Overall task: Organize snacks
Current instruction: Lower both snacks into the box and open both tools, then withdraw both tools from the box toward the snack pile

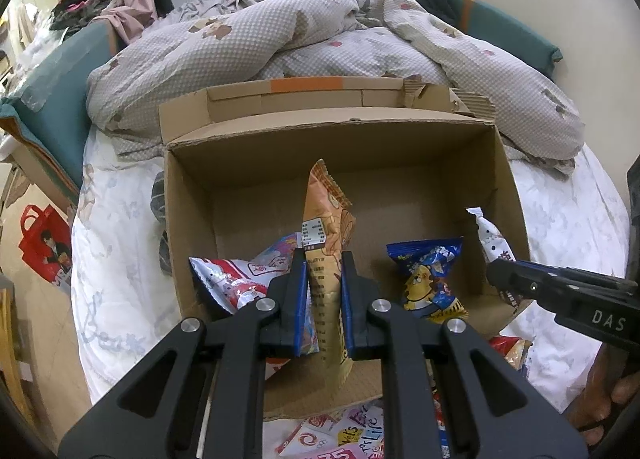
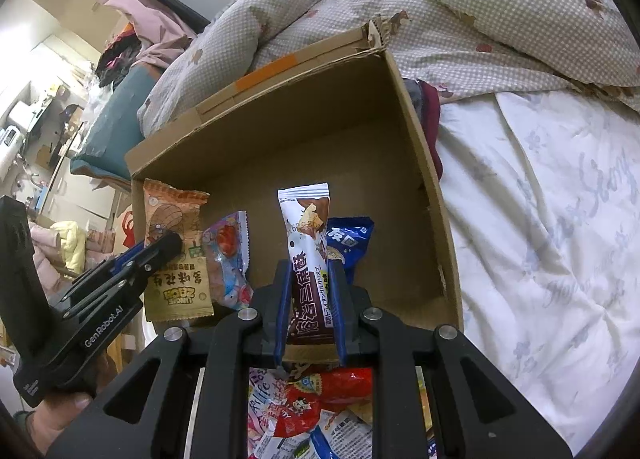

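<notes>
An open cardboard box (image 1: 400,139) (image 2: 416,163) stands on the bed. My left gripper (image 1: 324,263) is shut on an orange snack packet (image 1: 326,235), held upright over the box's near left part; it also shows in the right wrist view (image 2: 176,227). My right gripper (image 2: 308,271) is shut on a white and brown snack bar (image 2: 306,243), upright over the box's near right; the bar's tip shows in the left wrist view (image 1: 486,231). A blue packet (image 1: 430,279) (image 2: 348,243) and a pink and white packet (image 1: 240,279) (image 2: 228,259) lie in the box.
Several loose snack packets (image 2: 320,403) (image 1: 340,435) lie on the sheet in front of the box. A crumpled checked duvet (image 1: 320,43) is piled behind it. A teal cushion (image 1: 60,99) sits left, and a red bag (image 1: 44,247) is on the floor.
</notes>
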The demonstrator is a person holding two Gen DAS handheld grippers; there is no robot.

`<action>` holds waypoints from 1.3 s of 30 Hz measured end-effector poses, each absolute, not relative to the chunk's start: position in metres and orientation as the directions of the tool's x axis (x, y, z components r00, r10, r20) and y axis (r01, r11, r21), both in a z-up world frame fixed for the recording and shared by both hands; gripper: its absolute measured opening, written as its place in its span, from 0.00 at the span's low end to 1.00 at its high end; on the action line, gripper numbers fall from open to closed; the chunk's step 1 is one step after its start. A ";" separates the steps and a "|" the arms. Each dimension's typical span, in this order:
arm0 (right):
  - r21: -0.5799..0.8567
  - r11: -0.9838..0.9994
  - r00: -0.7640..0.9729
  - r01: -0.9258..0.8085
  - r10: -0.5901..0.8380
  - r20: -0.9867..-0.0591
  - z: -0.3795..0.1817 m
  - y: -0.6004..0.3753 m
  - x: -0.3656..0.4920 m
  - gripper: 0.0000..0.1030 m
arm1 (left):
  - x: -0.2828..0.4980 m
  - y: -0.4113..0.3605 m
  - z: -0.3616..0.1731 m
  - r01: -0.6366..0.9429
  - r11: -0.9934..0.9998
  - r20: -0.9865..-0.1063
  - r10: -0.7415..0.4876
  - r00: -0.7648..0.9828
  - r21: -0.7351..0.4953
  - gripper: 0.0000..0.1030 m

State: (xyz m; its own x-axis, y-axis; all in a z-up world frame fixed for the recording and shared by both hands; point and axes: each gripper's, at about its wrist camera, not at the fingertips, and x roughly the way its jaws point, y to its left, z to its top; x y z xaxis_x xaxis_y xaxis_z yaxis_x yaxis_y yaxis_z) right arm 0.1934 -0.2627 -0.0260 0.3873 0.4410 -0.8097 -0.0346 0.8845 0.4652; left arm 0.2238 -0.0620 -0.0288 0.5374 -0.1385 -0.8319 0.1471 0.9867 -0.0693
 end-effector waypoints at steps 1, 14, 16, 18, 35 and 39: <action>0.463 0.886 0.386 -0.037 0.440 -0.811 -0.026 -0.262 0.193 0.19 | 0.224 -0.061 -0.029 0.143 0.987 -0.834 -0.137 0.535 -0.070 0.12; 0.467 0.883 0.368 -0.046 0.450 -0.814 -0.030 -0.256 0.195 0.19 | 0.219 -0.053 -0.023 0.143 0.980 -0.815 -0.194 0.547 -0.138 0.37; 0.464 0.884 0.372 -0.052 0.448 -0.813 -0.029 -0.255 0.196 0.19 | 0.217 -0.052 -0.018 0.130 0.985 -0.804 -0.169 0.570 -0.115 0.49; 0.471 0.881 0.375 -0.052 0.454 -0.808 -0.028 -0.255 0.196 0.21 | 0.216 -0.051 -0.016 0.131 0.986 -0.794 -0.164 0.585 -0.107 0.58; 0.432 0.902 0.422 -0.023 0.400 -0.813 -0.021 -0.263 0.194 0.51 | 0.204 -0.041 -0.003 0.090 0.992 -0.773 -0.123 0.623 -0.085 0.75; 0.416 0.909 0.484 -0.043 0.383 -0.787 -0.007 -0.265 0.187 0.77 | 0.200 -0.034 0.003 0.081 0.993 -0.775 -0.120 0.620 -0.088 0.75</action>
